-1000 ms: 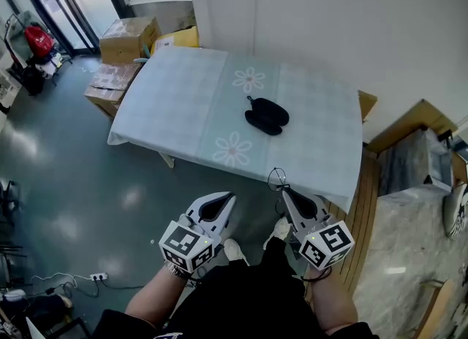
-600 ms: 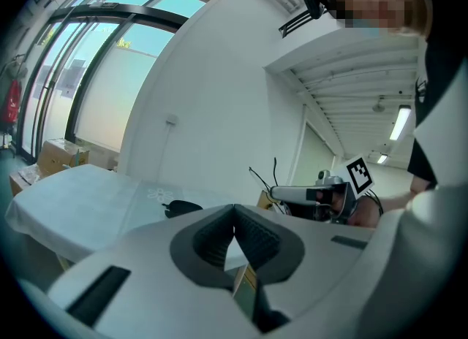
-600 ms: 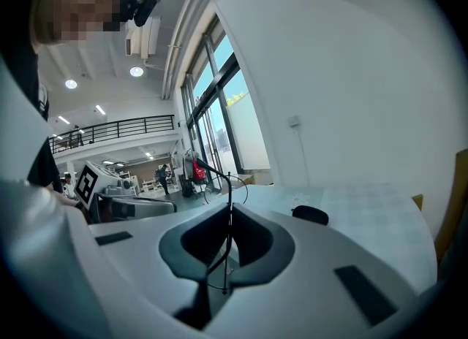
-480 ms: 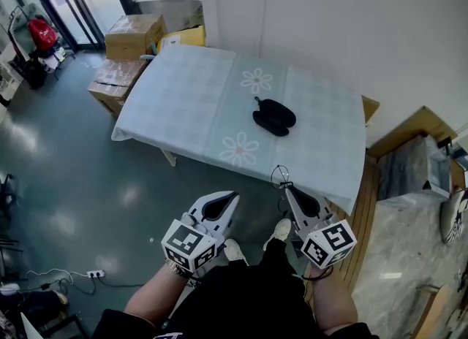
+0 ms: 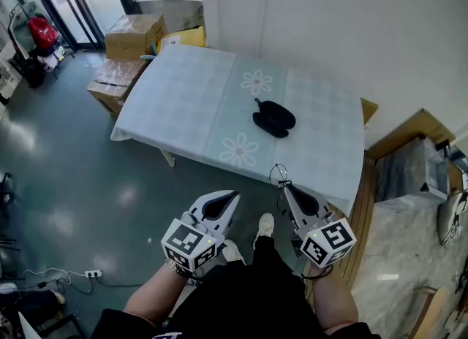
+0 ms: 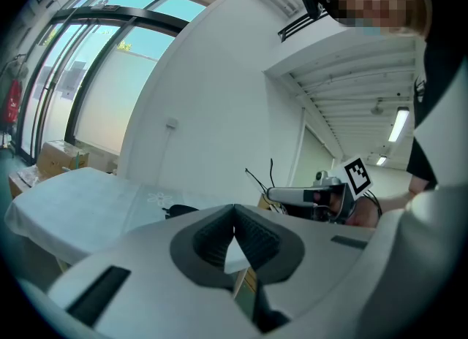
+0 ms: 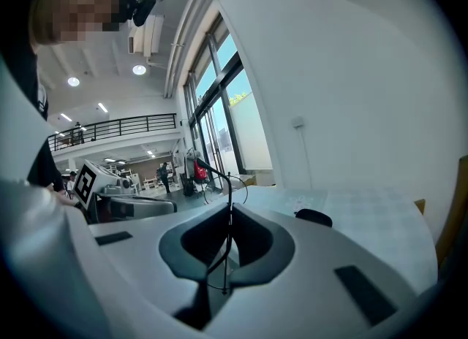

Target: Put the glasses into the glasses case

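Observation:
A black glasses case (image 5: 273,119) lies shut on the table (image 5: 183,104) with the pale checked cloth, near its right half; it also shows small in the right gripper view (image 7: 314,217) and the left gripper view (image 6: 178,210). My right gripper (image 5: 283,186) is shut on thin wire-framed glasses (image 5: 277,177), held up in front of the table's near edge; the frame rises between the jaws (image 7: 228,206). My left gripper (image 5: 232,196) hangs beside it over the floor, shut and empty. Both are well short of the case.
Cardboard boxes (image 5: 130,34) stand on the floor at the table's far left end. A white wall runs behind the table. A wooden piece (image 5: 409,129) and a grey slab lie to the right. Cables and a power strip (image 5: 91,274) lie on the floor at left.
The view has shifted slightly and the table sits a little nearer. One shoe has moved forward under me. Both grippers keep their pose.

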### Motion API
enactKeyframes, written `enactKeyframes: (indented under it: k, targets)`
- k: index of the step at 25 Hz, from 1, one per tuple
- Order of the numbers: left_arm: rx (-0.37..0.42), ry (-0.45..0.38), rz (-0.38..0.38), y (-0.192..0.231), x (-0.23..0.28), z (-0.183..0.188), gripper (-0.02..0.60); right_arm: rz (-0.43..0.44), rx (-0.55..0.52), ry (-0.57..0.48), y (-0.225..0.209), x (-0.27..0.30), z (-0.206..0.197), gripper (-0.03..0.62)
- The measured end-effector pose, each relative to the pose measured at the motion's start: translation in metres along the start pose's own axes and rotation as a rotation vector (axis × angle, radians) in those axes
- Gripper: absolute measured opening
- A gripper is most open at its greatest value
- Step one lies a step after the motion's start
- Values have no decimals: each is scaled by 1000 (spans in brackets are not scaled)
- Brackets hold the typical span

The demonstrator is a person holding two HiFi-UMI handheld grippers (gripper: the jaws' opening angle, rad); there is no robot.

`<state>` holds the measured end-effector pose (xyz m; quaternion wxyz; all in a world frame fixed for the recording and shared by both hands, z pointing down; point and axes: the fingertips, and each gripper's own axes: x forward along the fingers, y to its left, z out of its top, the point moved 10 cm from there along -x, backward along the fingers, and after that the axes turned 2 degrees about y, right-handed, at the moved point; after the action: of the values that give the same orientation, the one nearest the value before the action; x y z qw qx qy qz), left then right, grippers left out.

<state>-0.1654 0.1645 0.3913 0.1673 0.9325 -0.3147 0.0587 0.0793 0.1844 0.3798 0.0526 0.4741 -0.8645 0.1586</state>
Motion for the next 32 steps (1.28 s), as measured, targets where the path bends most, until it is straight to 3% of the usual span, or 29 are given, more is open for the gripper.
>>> enactKeyframes:
  k: [32]
  targets:
    - [-9, 44, 73, 14, 89, 20, 28, 109, 5, 12, -102, 51, 35, 31]
